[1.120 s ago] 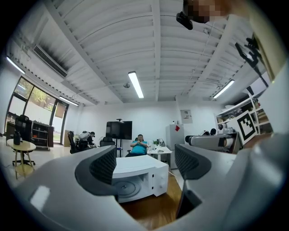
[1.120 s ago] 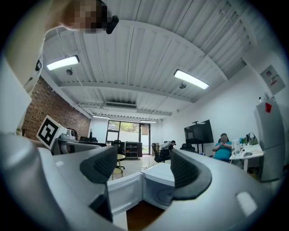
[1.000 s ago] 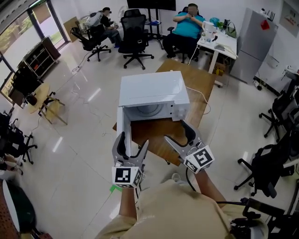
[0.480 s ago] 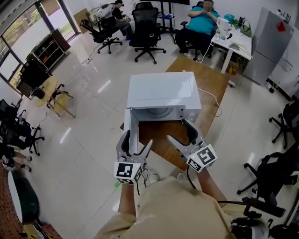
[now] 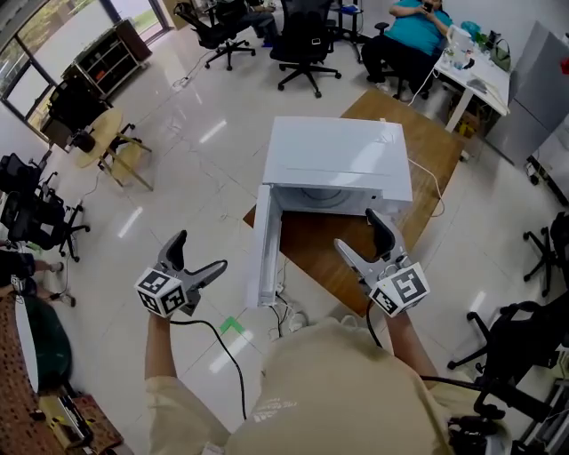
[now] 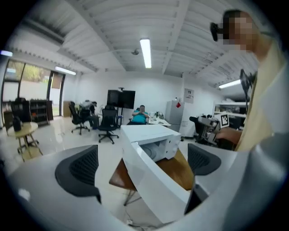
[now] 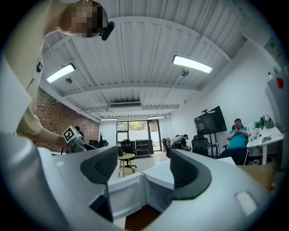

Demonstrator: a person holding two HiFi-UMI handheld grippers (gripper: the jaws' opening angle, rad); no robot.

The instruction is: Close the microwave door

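Note:
The white microwave (image 5: 338, 164) stands on a wooden table (image 5: 342, 262). Its door (image 5: 267, 249) is swung wide open, sticking out toward me. My left gripper (image 5: 200, 253) hovers over the floor to the left of the door's outer face and clear of it; its jaws are opening with nothing between them. In the left gripper view (image 6: 144, 164) the door (image 6: 153, 180) shows ahead, edge-on. My right gripper (image 5: 360, 234) hangs over the table in front of the oven's cavity; its jaws are closing on nothing, with a gap still showing. In the right gripper view (image 7: 142, 169) the door (image 7: 119, 196) lies beyond the jaws.
A person in a teal shirt (image 5: 418, 22) sits by a white desk (image 5: 480, 75) at the back. Office chairs (image 5: 307, 40) stand behind the microwave, a small round table (image 5: 107, 133) at left. Cables and a green tape mark (image 5: 233, 326) lie on the floor below the door.
My left gripper has swung out to the left, from in front of the door to beside its outer face, and its jaws have widened. The right gripper has stayed over the table.

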